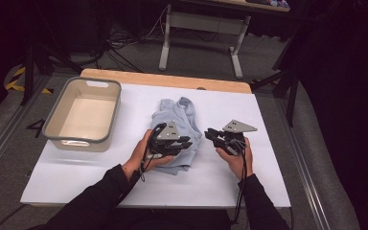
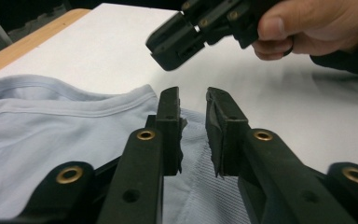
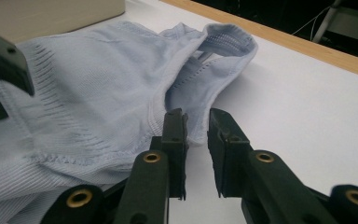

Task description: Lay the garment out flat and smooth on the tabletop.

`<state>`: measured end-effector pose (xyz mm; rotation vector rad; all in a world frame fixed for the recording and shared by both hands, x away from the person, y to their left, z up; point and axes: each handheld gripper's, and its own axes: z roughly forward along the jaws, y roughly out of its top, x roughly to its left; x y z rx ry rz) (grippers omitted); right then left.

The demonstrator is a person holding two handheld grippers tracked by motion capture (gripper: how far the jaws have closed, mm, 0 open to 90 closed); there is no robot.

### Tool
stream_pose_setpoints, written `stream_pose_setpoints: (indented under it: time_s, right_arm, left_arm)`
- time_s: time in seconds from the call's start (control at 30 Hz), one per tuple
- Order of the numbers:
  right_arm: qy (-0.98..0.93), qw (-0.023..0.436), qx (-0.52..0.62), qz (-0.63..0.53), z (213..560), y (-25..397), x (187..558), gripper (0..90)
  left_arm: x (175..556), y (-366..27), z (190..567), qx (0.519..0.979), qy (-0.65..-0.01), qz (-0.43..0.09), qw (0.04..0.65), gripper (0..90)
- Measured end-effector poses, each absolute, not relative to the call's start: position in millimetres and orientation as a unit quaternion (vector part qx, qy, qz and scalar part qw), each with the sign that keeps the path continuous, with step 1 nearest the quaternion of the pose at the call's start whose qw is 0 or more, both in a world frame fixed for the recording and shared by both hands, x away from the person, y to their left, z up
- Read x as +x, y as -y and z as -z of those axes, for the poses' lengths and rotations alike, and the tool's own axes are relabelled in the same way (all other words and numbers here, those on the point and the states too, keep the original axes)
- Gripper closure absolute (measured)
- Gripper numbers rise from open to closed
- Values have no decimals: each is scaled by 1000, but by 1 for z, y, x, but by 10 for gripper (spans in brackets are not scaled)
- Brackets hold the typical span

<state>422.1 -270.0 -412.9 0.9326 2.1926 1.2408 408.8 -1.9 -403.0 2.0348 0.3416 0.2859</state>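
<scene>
A: Garment check. Where does the pale blue shirt [image 1: 177, 132] sit?

B: Middle of the table [image 1: 268, 163], crumpled, neckline end toward twelve o'clock. The beige bin [image 1: 84, 115] stands at its nine o'clock, apart from it and with nothing in it.

A: And your left gripper [image 1: 184, 142]?

B: You have it low over the near right part of the cloth. In the left gripper view its fingers [image 2: 170, 121] stand a little apart with fabric under them, nothing pinched. Likely you park it there to pin or pick the hem side.

A: Right gripper [image 1: 214, 135]?

B: Off the shirt at three o'clock, over bare table, tips pointing back toward the cloth. Its fingers [image 3: 175, 133] show a narrow gap, not closed on anything; the folded edge lies just ahead of them at eleven o'clock.

A: Why that stance?

B: My read: you come in from the side so the lower finger can slide under the edge before closing. Cloth is limp, so expect layers to bunch.
</scene>
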Motion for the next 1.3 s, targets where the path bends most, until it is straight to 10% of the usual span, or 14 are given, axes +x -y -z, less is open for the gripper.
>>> stream_pose_setpoints:
  time_s: [0.33,0.63,0.97,1.3]
  right_arm:
    - [-794,224,332,-457,410,258,420,599]
    - [-809,202,319,-450,416,242,424,455]
    - [-832,181,327,-410,435,233,434,557]
    - [-837,181,324,-402,442,233,435,786]
  left_arm:
    - [375,-52,401,841,-148,-226,468,400]
    - [350,-86,441,855,-194,-205,436,174]
    - [365,-74,469,872,-212,-176,404,242]
    - [380,-71,468,877,-230,-145,397,513]
